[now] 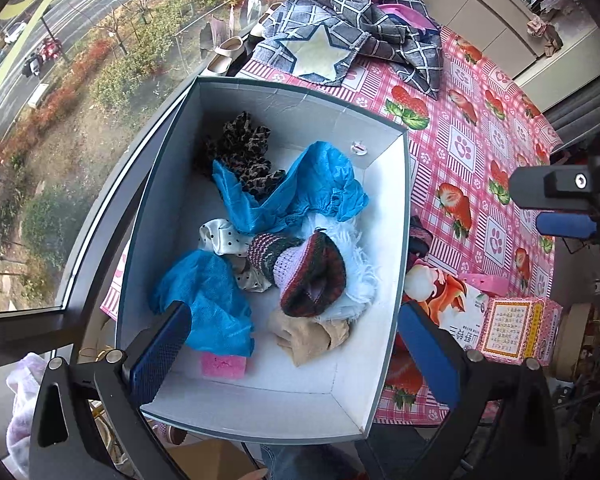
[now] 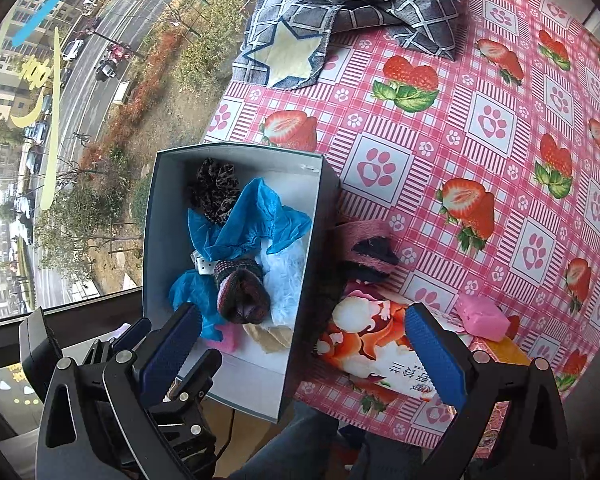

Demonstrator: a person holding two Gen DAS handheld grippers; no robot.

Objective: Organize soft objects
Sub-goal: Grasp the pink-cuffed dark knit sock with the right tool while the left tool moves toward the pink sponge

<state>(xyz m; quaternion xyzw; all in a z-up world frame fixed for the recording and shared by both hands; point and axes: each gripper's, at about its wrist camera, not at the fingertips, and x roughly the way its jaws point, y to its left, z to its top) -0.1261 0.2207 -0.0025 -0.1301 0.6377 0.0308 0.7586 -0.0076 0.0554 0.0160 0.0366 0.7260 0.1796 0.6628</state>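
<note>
Grey-walled and white inside, an open rectangular cardboard box is seen at the table's window edge, on a pink checked tablecloth printed with strawberries and paw marks. Several soft things are piled inside the box: a crumpled bright blue gauzy cloth, a leopard-print scrunchie toward the far wall, a white satin scrunchie with black dots, a striped knitted hat in dark red, green and lilac, a pale blue fluffy piece under the hat, a beige stocking bundle and a pink sponge block near the front wall.

The left gripper is held above the box with its blue-padded fingers spread wide and nothing between them. The right gripper is likewise released, its fingers standing apart over the box's right wall and an orange and white printed packet lying just beside the box; nothing is grasped.

Outside the box, a pink and dark fuzzy piece lies against its right wall, a pink soap-like block is seen near the packet, and a grey checked cloth with a pale star patch lies at the table's far edge.
</note>
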